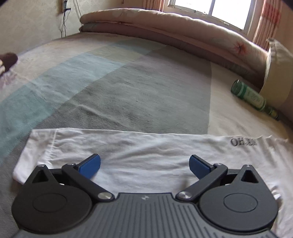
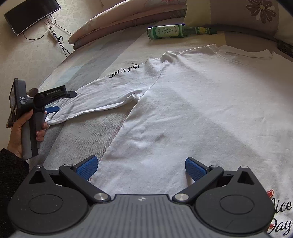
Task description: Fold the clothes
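Note:
A white long-sleeved T-shirt (image 2: 192,102) lies spread flat on the bed, its left sleeve (image 2: 102,95) stretched out with "OH,YES!" printed near the shoulder. In the left wrist view that sleeve (image 1: 146,155) runs across below my left gripper (image 1: 144,165), which stands open over the cuff end with nothing between its blue pads. From the right wrist view the left gripper (image 2: 64,101) shows at the cuff, held by a hand. My right gripper (image 2: 141,167) is open above the shirt's side edge near the hem, empty.
A green glass bottle (image 2: 174,32) lies on the bed beyond the shirt's collar. Folded quilts (image 1: 174,36) and a pillow (image 1: 278,69) line the far side under a window. A wall screen (image 2: 31,15) with hanging cables is at the left. The bedsheet (image 1: 109,82) is striped.

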`<state>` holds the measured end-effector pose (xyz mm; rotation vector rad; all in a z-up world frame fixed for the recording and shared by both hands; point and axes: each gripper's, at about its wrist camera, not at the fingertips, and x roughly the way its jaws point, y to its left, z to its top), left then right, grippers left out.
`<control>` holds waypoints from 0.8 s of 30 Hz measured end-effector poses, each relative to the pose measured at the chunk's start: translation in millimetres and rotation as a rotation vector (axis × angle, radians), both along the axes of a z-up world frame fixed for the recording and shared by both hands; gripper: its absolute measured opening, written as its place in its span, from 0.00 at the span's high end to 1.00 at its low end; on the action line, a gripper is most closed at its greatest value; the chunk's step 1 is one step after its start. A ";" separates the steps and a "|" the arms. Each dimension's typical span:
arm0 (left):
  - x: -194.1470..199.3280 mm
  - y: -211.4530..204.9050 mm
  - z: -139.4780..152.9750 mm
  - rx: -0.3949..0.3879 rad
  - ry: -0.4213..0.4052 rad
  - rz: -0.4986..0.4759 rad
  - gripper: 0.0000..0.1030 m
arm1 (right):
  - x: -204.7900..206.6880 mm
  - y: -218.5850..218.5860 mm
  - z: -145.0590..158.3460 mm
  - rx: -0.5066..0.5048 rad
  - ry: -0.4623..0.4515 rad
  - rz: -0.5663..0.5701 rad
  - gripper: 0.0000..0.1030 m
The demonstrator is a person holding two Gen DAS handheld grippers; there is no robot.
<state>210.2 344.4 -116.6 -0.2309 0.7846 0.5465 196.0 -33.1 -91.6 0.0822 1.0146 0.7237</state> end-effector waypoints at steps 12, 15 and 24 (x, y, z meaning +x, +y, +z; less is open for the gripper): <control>-8.6 -6.1 21.9 0.109 0.012 0.033 0.01 | 19.0 50.9 21.5 -0.047 -0.126 0.135 0.00; -0.3 -22.2 20.5 0.124 0.016 -0.035 0.01 | 43.0 80.1 24.5 -0.009 -0.154 0.191 0.00; 3.8 -33.7 17.1 0.157 0.039 -0.106 0.00 | 71.5 133.8 -14.4 0.006 -0.134 0.186 0.00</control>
